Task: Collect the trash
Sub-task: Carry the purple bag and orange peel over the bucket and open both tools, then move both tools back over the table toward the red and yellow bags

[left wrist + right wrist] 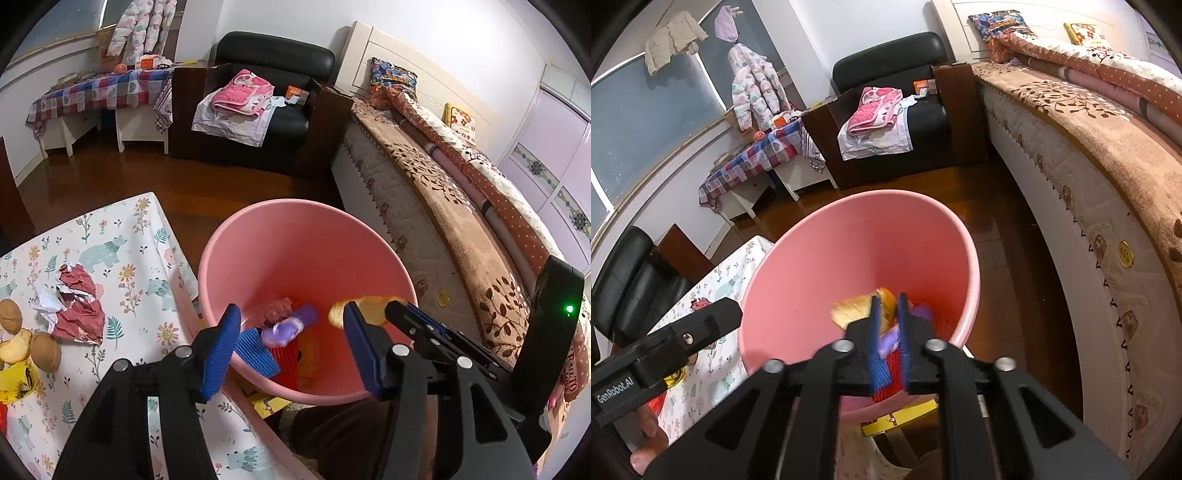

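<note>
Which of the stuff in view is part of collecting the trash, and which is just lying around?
Job: pink bin, peel piece, crumpled paper, walnut shells.
Lying about: black armchair, pink blanket, bed, hanging jacket.

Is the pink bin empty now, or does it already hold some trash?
Not empty. The left wrist view shows the pink bin holding a purple wrapper, red mesh and a crumpled pink scrap at its bottom.

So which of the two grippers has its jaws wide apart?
The left gripper: its blue pads stand wide apart over the pink bin, nothing between them. The right gripper shows only a narrow gap.
</note>
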Demonstrator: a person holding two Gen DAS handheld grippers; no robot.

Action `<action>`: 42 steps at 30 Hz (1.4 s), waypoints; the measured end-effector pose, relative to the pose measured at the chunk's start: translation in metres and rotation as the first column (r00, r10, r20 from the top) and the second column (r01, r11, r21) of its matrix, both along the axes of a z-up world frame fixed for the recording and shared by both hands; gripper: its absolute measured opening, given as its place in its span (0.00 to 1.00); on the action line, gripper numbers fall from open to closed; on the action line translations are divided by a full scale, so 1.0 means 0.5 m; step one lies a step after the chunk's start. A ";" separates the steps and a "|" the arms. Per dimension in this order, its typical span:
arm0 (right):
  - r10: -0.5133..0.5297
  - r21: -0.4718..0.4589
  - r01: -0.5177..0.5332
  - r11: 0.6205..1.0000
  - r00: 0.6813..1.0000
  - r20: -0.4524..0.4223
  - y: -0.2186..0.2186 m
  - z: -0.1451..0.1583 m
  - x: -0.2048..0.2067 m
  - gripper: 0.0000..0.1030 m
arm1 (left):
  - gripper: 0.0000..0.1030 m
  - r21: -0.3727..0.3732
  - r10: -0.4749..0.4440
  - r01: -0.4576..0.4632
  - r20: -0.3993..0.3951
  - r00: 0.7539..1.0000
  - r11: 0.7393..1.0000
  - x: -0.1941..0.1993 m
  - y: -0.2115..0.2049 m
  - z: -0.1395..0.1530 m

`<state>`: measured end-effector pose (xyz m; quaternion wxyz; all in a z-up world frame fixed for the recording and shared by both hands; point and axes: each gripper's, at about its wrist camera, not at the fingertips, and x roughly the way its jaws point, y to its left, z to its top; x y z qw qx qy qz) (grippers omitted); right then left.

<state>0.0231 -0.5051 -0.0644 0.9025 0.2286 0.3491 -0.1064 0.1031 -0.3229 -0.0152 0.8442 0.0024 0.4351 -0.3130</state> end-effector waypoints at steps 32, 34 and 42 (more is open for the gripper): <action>0.253 -0.037 -0.252 0.967 0.968 0.010 0.207 0.049 -0.033 0.32 | 0.56 0.093 0.177 -0.183 0.061 0.982 0.979 -0.100 0.243 0.024; 0.273 -0.042 -0.272 0.961 0.962 0.007 0.227 0.049 -0.035 0.32 | 0.56 0.097 0.190 -0.197 0.069 0.979 0.976 -0.111 0.270 0.023; 0.364 -0.048 -0.365 0.930 0.931 -0.014 0.305 0.045 -0.033 0.32 | 0.56 0.091 0.317 -0.325 0.096 0.944 0.941 -0.143 0.415 0.026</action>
